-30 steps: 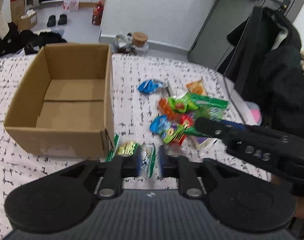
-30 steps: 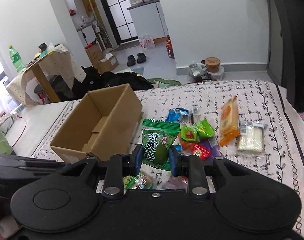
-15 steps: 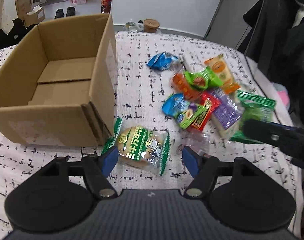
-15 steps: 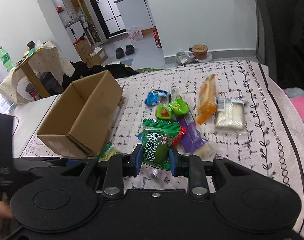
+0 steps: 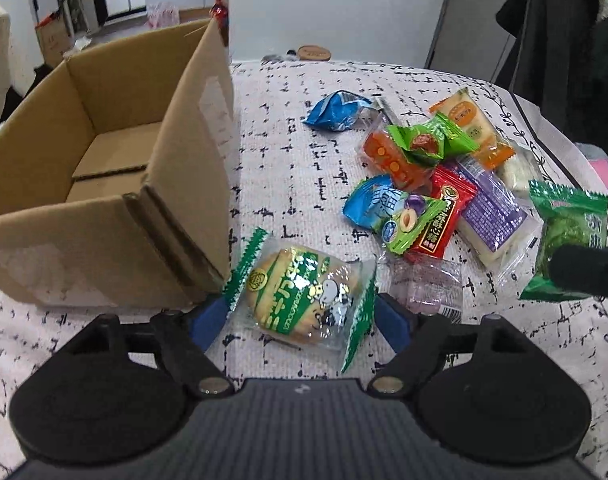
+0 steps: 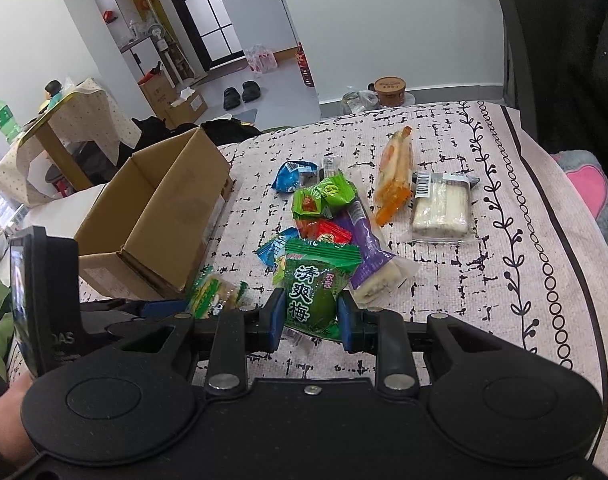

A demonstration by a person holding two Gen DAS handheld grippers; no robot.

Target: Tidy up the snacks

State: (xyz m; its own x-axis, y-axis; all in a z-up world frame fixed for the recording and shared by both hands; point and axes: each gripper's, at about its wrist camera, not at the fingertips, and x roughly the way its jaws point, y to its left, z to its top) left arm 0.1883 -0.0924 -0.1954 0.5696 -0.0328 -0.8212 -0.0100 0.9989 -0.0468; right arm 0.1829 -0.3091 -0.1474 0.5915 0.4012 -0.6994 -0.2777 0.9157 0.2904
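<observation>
An open cardboard box (image 5: 104, 152) stands on the patterned cloth at the left; it also shows in the right wrist view (image 6: 152, 216). My left gripper (image 5: 300, 320) is open, its blue pads on either side of a green-edged cake packet (image 5: 304, 300) lying by the box's near corner. My right gripper (image 6: 310, 320) is shut on a green plum packet (image 6: 316, 288), seen at the right edge of the left wrist view (image 5: 568, 232). A pile of snack packets (image 5: 424, 184) lies to the right of the box.
An orange cracker packet (image 6: 394, 176) and a clear white wafer packet (image 6: 442, 206) lie further right. A small clear packet (image 5: 428, 288) lies by the cake. Beyond the bed are a side table (image 6: 52, 128), shoes and boxes on the floor.
My left gripper opened, moved down and forward, and now straddles the cake packet. My right gripper carried the plum packet lower and nearer the pile.
</observation>
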